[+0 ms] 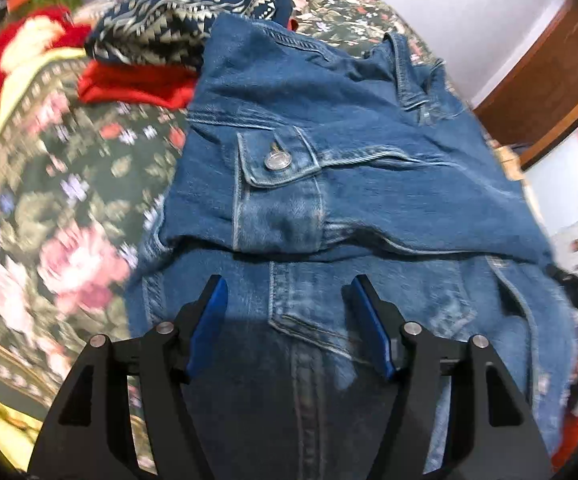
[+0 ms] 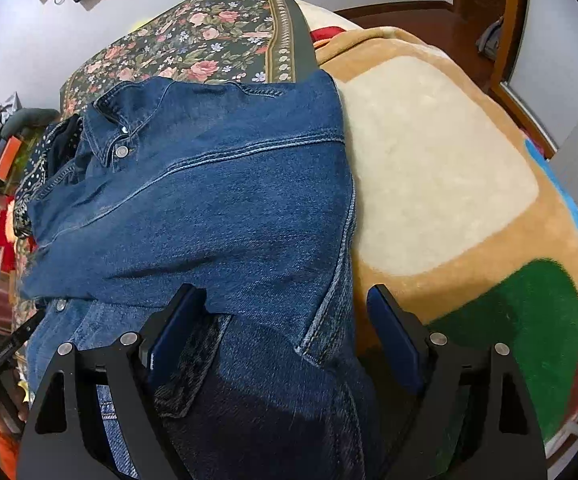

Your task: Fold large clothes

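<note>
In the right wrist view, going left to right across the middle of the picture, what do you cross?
Navy patterned cloth → denim jacket → tan plush blanket.

Denim jacket (image 1: 329,184) — partly folded, flat on bed

Even indoor light, fisheye bending at edges — left view motion-blurred, right view sharp

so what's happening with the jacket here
A person with a gripper in each hand is folding a denim jacket on a flowered bedspread. The left gripper and the right gripper both hover open over it, gripping nothing. One side is already folded in. Other folded clothes sit behind.
</note>
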`<state>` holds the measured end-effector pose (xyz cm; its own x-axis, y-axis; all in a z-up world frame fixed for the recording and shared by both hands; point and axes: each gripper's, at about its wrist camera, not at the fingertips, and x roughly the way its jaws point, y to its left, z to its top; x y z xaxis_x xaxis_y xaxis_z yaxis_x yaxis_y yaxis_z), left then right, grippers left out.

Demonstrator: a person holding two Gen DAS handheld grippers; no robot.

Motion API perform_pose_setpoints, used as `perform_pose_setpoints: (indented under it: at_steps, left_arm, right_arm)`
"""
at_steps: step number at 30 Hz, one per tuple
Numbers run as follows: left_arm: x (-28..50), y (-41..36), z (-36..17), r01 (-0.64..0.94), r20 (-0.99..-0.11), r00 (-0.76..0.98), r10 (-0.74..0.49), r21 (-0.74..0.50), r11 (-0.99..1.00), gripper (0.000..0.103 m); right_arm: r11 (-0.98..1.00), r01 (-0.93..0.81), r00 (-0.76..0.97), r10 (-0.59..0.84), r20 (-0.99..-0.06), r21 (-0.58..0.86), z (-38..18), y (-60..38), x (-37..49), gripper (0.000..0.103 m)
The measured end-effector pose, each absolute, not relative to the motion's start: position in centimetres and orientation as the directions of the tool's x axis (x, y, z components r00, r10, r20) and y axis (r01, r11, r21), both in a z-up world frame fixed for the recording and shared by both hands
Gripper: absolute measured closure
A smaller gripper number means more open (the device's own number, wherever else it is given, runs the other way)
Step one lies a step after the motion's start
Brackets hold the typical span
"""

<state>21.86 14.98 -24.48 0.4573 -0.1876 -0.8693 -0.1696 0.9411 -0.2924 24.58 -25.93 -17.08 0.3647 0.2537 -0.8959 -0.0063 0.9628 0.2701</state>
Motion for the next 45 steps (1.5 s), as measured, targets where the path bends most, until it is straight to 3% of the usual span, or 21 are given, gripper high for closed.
perform_pose_setpoints:
  at_steps: [8, 15, 19, 22, 26, 32, 38, 40, 45]
  left_arm:
    - [22.3, 16.5, -22.5, -0.142, -0.725, 0.542, -0.426, -0.579, 0.803, 0.04]
    - [24.6, 18.4, -25.8, -0.292, -0.69, 0.553, -0.467, -0.685, 0.667, 0.04]
    - [26.0, 17.6, -26.3, -0.319, -0.749, 0.538, -0.388, -0.606, 0.729, 0.054]
    - [26.9, 14.7, -24.9, -0.267, -0.816, 0.533, -0.225, -0.414, 0.87, 0.059]
    - [27.4, 12.4, -22.3, -0.225, -0.816, 0.573, -0.077, -0.246, 0.943, 0.076]
    - [27.0, 13.4, -15.7, -0.143, -0.706, 0.698, -0.117, -0.298, 0.944, 0.08]
    - [25.8, 14.3, -10.5, -0.098, -0.61, 0.789, -0.073, -0.243, 0.965, 0.08]
    - [25.8, 14.7, -11.3, -0.11, -0.624, 0.779, -0.067, -0.241, 0.964, 0.08]
    - [26.0, 16.1, -17.9, -0.184, -0.766, 0.641, -0.034, -0.197, 0.963, 0.077]
  right_arm:
    - [0.962, -0.014, 0.402, 0.255, -0.88, 0.272, -15.2, -26.0, 24.2, 0.02]
    - [0.96, -0.037, 0.42, 0.266, -0.868, 0.277, -14.3, -25.4, 23.8, 0.02]
    - [0.962, -0.045, 0.41, 0.265, -0.873, 0.27, -14.6, -25.2, 23.9, 0.02]
    - [0.961, -0.03, 0.39, 0.266, -0.882, 0.276, -15.3, -25.2, 24.2, 0.02]
    - [0.959, -0.032, 0.391, 0.272, -0.879, 0.283, -15.2, -25.0, 24.0, 0.02]
    - [0.96, -0.042, 0.426, 0.268, -0.864, 0.277, -13.8, -25.3, 24.2, 0.02]
    - [0.955, -0.03, 0.466, 0.276, -0.841, 0.297, -12.8, -25.5, 24.6, 0.02]
    - [0.953, -0.032, 0.465, 0.28, -0.84, 0.301, -12.9, -25.3, 24.8, 0.02]
    - [0.956, -0.042, 0.433, 0.28, -0.857, 0.291, -14.0, -24.6, 24.8, 0.02]
